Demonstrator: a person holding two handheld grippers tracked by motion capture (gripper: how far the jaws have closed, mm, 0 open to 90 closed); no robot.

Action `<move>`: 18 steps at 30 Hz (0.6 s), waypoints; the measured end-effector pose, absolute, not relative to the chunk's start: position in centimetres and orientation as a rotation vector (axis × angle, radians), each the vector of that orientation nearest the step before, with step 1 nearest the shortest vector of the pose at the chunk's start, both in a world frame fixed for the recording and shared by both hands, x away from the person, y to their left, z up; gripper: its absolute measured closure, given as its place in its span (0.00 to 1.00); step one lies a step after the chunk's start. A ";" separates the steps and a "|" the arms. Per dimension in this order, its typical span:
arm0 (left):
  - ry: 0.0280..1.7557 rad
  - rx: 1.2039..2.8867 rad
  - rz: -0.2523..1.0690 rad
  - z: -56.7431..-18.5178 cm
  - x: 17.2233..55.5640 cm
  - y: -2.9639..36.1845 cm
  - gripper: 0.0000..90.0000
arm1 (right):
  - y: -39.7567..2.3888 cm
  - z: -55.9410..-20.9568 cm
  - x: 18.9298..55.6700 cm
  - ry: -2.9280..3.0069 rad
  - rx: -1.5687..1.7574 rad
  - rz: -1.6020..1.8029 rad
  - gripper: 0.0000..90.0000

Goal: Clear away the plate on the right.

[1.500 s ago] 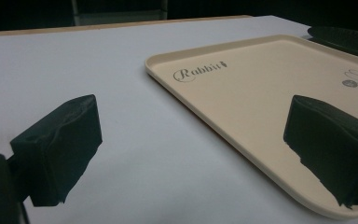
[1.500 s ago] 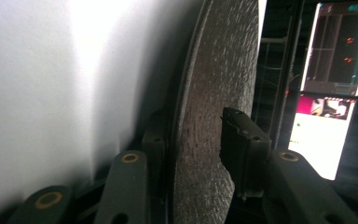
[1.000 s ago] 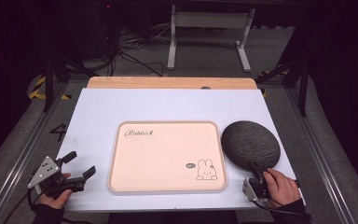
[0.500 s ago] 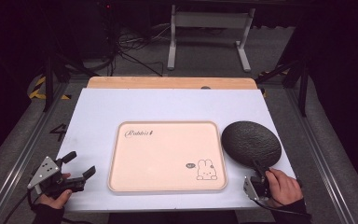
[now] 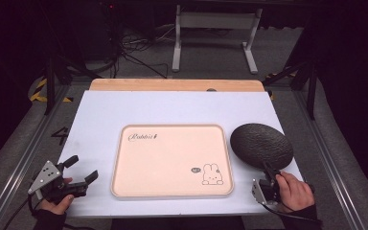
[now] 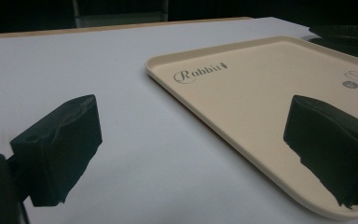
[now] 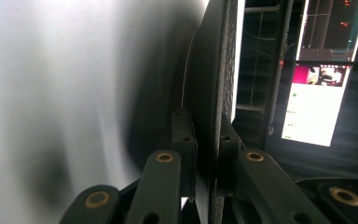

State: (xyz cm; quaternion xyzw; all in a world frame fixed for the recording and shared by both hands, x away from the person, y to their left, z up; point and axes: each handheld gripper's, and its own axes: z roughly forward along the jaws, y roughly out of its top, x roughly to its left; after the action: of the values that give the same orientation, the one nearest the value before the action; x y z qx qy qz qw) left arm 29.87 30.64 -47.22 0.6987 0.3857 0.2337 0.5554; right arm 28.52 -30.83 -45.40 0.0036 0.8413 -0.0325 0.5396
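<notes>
A dark, textured oval plate (image 5: pixel 261 143) rests on the white table, right of a cream tray (image 5: pixel 172 158) printed with a rabbit. My right gripper (image 5: pixel 268 168) comes in from the near side, turned on its side, and is shut on the plate's near rim. In the right gripper view the thin black plate (image 7: pixel 214 70) stands edge-on between the right gripper (image 7: pixel 207 128) pads. The jaws have just been closing on this rim and have eased only a hair. My left gripper (image 5: pixel 82 168) lies open left of the tray. Table surface and the tray (image 6: pixel 261 84) edge show between the left gripper (image 6: pixel 191 149) fingers.
The white table top (image 5: pixel 172 108) has a wooden strip along its far edge. A metal stand (image 5: pixel 215 28) and cables are on the floor behind. A lit screen (image 7: pixel 314 102) shows past the plate in the right gripper view.
The right hand has shifted very slightly at the plate's near rim. The plate, the tray and the left gripper are where they were.
</notes>
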 end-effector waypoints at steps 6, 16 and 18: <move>0.911 1.651 0.552 -47.2 29.9 30.6 0.05 | -30.8 -44.4 28.2 1.963 0.010 -0.072 0.93; 0.911 1.651 0.551 -47.2 29.9 30.6 0.05 | -30.0 -43.1 27.6 1.908 0.010 -0.069 0.93; 0.912 1.652 0.552 -47.2 29.9 30.6 0.05 | -29.9 -42.8 27.5 1.901 0.000 -0.060 0.93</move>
State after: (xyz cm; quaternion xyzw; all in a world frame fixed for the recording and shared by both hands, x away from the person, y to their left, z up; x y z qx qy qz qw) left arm 29.89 30.64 -47.22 0.6993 0.3860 0.2335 0.5545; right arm 27.48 -29.86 -42.80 -0.0002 0.8136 -0.0257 0.5808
